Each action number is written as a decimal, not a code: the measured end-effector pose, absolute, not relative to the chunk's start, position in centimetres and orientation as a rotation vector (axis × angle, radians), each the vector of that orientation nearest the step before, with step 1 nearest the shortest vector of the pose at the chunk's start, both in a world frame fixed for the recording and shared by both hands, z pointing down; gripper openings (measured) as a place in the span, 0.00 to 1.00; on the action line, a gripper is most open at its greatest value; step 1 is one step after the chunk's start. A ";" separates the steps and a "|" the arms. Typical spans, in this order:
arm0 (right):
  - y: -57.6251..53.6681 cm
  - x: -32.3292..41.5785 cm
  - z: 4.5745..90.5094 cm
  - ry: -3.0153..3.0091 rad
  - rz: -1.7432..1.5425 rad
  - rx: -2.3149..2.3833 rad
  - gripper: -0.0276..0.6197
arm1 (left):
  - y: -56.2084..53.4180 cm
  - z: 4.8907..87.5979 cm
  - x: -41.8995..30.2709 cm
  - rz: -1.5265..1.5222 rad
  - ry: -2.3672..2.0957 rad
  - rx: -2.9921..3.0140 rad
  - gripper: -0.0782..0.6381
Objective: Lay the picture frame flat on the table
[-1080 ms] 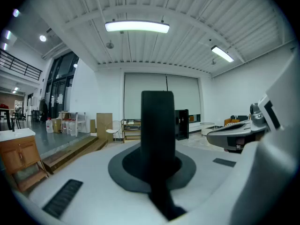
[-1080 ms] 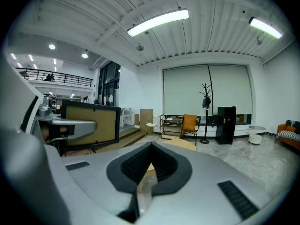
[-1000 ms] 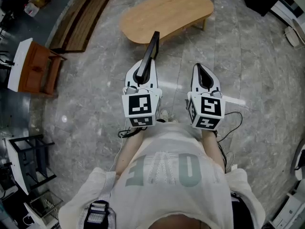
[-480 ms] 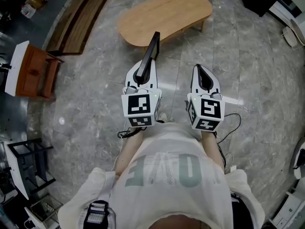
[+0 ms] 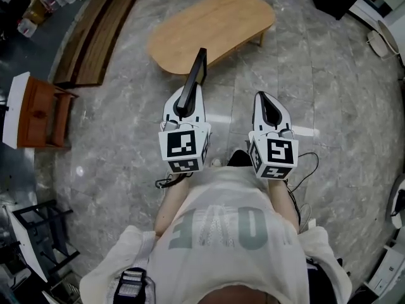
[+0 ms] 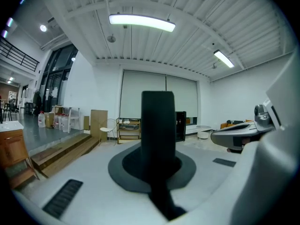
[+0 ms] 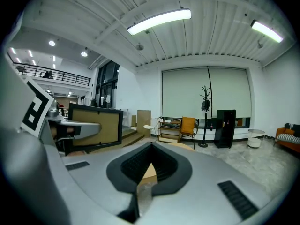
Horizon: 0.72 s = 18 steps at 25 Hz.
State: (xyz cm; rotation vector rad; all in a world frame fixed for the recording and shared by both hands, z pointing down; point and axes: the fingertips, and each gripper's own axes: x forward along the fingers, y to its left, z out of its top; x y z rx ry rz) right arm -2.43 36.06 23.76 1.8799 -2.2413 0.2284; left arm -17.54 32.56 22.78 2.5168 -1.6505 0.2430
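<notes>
Clenching their jaws on the black picture frame, the left gripper is holding it upright and edge-on in the air. The frame is pointing toward the far oval wooden desk and hanging over the grey stone floor, just short of the desk's near edge. To the right, the right gripper is pointing the same way, jaws pressing together on nothing.

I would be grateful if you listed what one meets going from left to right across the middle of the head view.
The wooden cabinet → left gripper, shut on the picture frame → right gripper.
</notes>
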 end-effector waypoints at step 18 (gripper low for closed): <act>27.8 2.6 23.5 -2.295 0.158 2.016 0.05 | 24.8 22.6 -14.5 0.206 -1.721 2.561 0.14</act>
